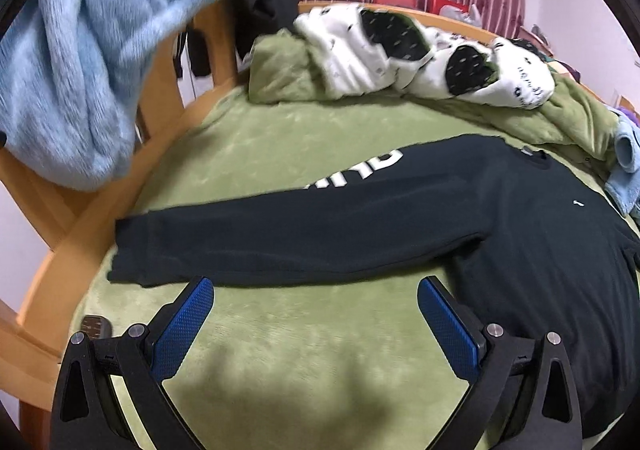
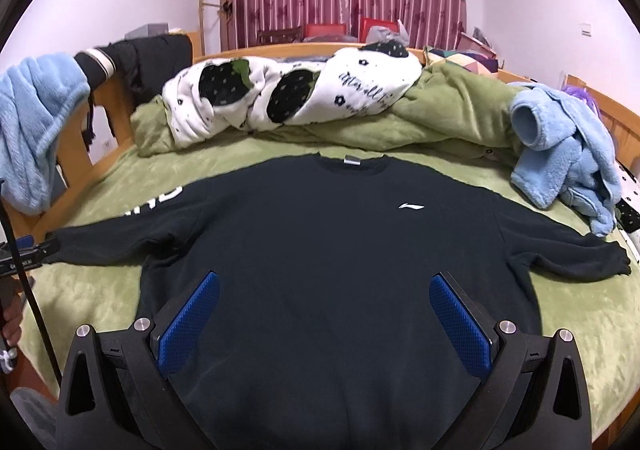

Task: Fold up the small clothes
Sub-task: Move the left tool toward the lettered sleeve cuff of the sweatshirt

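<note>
Lying flat on green bed [image 2: 100, 302]: black sweatshirt [image 2: 320, 250], sleeves spread. Left gripper [image 1: 316, 290] fingers wide, near left sleeve; right gripper [image 2: 324, 286] fingers wide, above body.

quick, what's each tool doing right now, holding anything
Left tool: open, holding nothing, just short of the black sweatshirt sleeve.
Right tool: open, holding nothing, over the sweatshirt body.

left gripper [image 1: 316, 286] spread wide, right gripper [image 2: 325, 282] likewise (both empty)
</note>
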`<state>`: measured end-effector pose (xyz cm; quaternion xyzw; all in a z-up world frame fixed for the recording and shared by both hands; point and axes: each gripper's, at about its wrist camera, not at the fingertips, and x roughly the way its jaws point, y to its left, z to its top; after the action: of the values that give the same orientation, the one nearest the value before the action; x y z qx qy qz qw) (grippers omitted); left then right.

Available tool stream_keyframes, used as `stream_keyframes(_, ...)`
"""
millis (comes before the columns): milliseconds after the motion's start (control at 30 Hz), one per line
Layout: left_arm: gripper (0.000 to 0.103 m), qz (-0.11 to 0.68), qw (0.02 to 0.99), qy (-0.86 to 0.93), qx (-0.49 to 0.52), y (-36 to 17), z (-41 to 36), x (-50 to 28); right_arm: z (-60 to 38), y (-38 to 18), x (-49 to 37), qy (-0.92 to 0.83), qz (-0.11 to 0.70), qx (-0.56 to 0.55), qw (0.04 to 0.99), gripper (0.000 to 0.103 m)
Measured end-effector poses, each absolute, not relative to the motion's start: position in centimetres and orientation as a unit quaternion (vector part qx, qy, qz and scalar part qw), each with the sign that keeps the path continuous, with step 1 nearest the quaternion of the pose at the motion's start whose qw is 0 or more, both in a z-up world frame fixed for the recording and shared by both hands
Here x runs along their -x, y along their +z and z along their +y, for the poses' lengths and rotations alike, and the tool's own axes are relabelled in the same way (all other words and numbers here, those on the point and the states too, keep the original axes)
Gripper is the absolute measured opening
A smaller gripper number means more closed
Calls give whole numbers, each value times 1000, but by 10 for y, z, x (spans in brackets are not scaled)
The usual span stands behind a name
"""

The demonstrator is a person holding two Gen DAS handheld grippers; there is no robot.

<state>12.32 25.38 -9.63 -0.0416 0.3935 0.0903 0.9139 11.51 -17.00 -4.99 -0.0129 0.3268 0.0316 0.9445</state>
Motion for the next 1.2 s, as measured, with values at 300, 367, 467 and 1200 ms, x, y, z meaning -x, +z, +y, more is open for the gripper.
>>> stream_keyframes(300,102,417,897,128,73,-146,305,-162,-166,-93,-161,2,354,-31,935,102)
stream_keyframes(367,102,419,895,130,84,-153,314,-169,-165,-100,-167,-4,360,-37,932,101)
stream_keyframes(467,101,418,892,137,101,-163,325,-178,-160,-111,-175,-10,369,-40,928,97)
stream_keyframes(1200,100,439,869,183,134,-192,359,-184,-127,-135,-184,20,406,0,914,92)
